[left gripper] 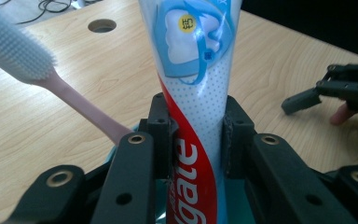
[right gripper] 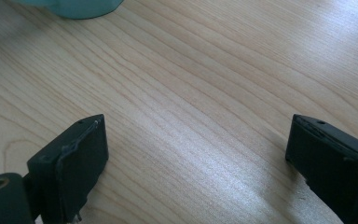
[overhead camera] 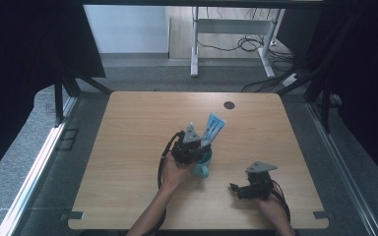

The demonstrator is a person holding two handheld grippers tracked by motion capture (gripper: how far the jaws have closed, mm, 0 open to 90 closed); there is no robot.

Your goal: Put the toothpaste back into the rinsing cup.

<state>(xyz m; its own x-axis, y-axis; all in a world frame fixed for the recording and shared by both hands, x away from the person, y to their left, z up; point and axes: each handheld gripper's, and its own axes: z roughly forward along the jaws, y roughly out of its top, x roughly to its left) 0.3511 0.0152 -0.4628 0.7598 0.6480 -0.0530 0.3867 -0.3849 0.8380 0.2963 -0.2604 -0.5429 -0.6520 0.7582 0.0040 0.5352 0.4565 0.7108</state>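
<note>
The left half of the wooden table (overhead camera: 128, 147) lay bare from its left edge in to the middle, and the strip along the far edge held nothing but a small round hole (overhead camera: 229, 104) right of centre.

Near the middle, the left gripper (overhead camera: 193, 147) was over a teal cup (overhead camera: 204, 167), its jaws pressed against both sides of a toothpaste tube (left gripper: 193, 107). The tube stood upright with its lower end down in the cup and its broad flat end rising above the jaws, tilted slightly toward the far right in the high view. In the left gripper view a pink toothbrush (left gripper: 37, 74) leaned out of the cup just left of the tube, its white bristled head up and away from the jaws, apart from the tube.

Bare wood separated the cup from the right gripper (overhead camera: 238, 189), which was held low near the front edge, right of centre, pointing left. Its jaws stood wide apart with nothing between them, and its own view showed plain wood beneath, with the cup's base (right gripper: 74, 7) at the top left. Beyond it, open table ran to the right edge.
</note>
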